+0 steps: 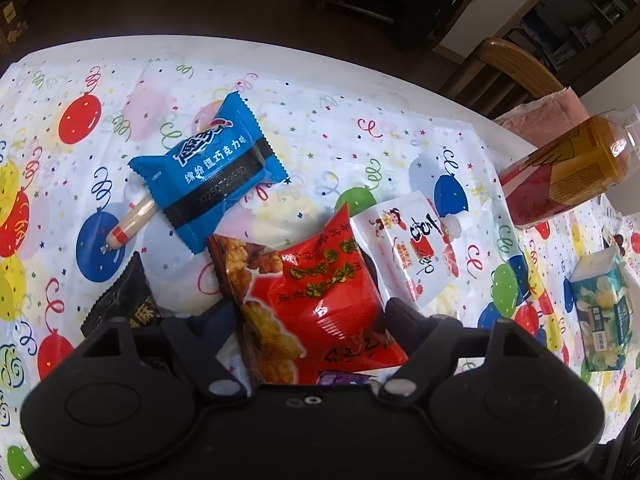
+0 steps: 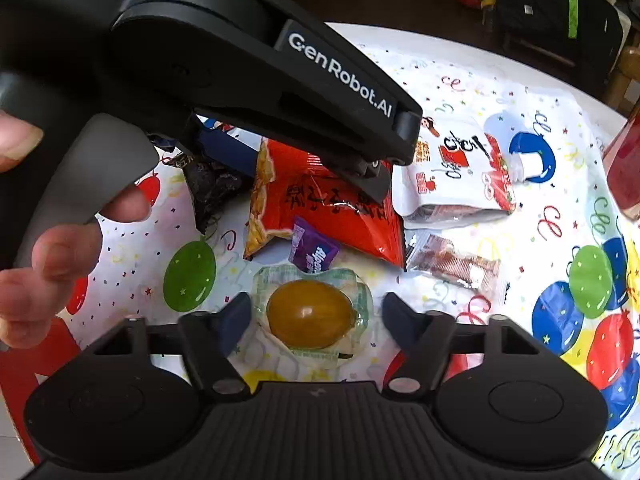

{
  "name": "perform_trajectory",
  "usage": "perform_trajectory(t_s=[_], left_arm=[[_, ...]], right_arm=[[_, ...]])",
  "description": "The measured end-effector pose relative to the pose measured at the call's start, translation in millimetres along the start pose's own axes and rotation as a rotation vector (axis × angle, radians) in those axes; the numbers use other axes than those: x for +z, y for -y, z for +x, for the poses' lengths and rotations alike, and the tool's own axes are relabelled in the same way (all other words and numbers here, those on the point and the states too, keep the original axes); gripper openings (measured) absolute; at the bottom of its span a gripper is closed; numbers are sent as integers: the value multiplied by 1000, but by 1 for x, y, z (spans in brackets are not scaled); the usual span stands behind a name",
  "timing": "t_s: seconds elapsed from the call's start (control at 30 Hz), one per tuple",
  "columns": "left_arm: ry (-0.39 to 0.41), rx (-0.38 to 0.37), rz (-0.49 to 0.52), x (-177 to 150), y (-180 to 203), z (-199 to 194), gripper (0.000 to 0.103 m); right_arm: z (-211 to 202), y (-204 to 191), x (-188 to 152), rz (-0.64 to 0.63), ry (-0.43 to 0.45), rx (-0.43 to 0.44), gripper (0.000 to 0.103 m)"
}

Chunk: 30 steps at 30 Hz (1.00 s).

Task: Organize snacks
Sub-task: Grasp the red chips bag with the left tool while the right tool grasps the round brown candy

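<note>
The left gripper (image 1: 304,312) straddles the red crinkled snack packet (image 1: 320,292), jaws wide. The right gripper (image 2: 316,312) brackets the amber sealed jelly cup (image 2: 310,314), jaws wide, not touching.

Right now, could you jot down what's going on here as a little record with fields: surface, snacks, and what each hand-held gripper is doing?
surface: table under a balloon-print cloth
left hand-held gripper: open, fingers on either side of the red snack bag
right hand-held gripper: open, fingers on either side of the sealed amber jelly cup
other snacks: blue packet, white packet, purple candy, sausage stick, black packet
also there: drink bottle, tissue pack
person: hand on the left gripper's handle
</note>
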<state>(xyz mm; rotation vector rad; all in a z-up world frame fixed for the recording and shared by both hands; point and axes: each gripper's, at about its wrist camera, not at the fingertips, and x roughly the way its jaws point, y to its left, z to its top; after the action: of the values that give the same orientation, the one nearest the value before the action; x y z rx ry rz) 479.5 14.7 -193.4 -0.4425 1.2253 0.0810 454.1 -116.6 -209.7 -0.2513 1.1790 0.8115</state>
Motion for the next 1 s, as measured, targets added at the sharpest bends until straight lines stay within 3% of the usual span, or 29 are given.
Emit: perform_trajectory(t_s=[0.37, 0.67, 1.0], left_arm=[[15, 10, 6, -6, -2, -8, 63], [42, -10, -4, -14, -8, -33, 62], [81, -48, 27, -34, -11, -87, 62]], right_arm=[[-7, -1, -8, 11, 13, -17, 56], [-42, -1, -21, 40, 46, -7, 56], [-98, -6, -35, 63, 90, -11, 56]])
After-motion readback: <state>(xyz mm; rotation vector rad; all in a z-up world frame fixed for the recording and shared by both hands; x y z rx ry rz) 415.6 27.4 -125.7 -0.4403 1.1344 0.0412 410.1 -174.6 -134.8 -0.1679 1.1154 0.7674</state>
